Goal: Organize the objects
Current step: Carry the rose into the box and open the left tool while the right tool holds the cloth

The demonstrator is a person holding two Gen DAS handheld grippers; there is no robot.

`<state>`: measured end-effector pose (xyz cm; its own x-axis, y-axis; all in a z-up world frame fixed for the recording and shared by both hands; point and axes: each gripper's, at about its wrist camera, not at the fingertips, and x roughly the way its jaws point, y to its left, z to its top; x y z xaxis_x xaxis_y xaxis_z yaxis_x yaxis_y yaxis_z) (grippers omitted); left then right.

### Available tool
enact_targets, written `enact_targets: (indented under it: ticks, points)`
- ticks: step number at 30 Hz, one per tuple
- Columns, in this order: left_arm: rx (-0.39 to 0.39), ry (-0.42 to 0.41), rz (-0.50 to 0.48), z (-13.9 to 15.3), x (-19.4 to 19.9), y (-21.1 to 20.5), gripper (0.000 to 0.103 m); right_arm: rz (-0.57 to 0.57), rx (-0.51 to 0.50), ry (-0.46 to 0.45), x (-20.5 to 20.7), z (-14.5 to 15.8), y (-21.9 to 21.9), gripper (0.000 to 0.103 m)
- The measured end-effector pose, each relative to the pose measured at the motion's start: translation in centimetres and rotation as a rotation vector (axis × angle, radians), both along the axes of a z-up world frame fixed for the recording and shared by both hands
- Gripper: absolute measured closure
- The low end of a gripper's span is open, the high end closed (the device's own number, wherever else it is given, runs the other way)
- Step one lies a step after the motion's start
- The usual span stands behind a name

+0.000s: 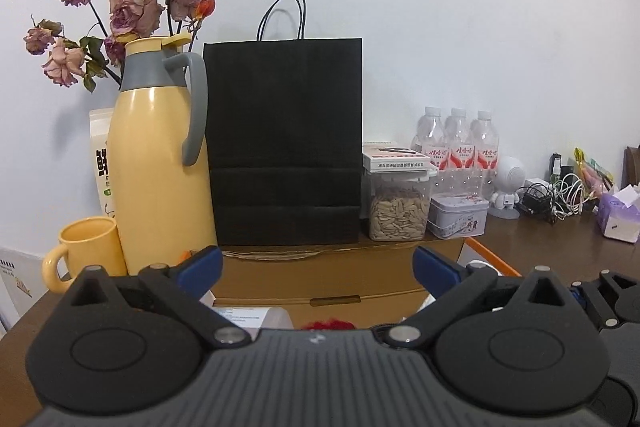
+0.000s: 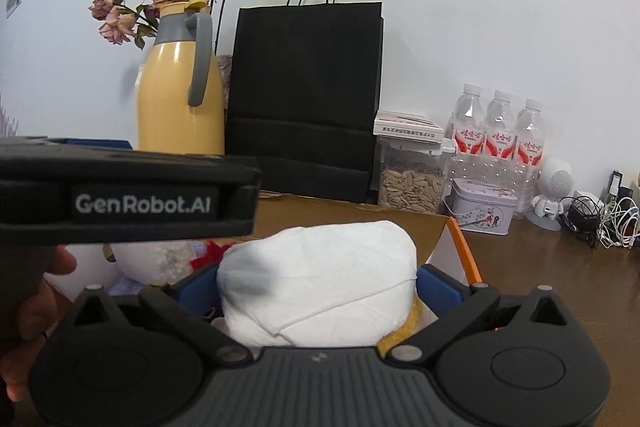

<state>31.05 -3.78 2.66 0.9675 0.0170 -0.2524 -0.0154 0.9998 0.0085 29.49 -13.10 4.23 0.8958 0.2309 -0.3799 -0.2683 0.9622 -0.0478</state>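
An open cardboard box with an orange edge lies below both grippers. A white soft bundle rests in it, on top of something yellow, with a red item and a pale bag beside it. My right gripper stands open around the bundle, its blue fingertips at the bundle's two sides without squeezing it. My left gripper is open and empty over the box flap; the red item shows just below it. In the right wrist view the left gripper's black body is at the left, held by a hand.
Behind the box stand a yellow thermos jug, a yellow mug, dried roses and a black paper bag. To the right are a seed jar, a tin, water bottles, cables and tissues.
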Motion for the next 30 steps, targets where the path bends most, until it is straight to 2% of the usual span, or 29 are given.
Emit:
enact_targets:
  ticks: [14,25,30]
  points:
    - [-0.031,-0.008,-0.001,0.6,-1.2,0.4,0.0,0.001,0.005,-0.034,-1.4,0.8,-0.3,0.0]
    - [-0.071,-0.083,-0.022,1.9,-6.0,2.2,0.0,0.051,0.005,-0.092,-5.6,2.0,-1.5,0.0]
    - [-0.069,-0.078,-0.026,1.3,-8.2,3.3,0.0,0.074,-0.013,-0.106,-7.6,1.8,-1.6,0.0]
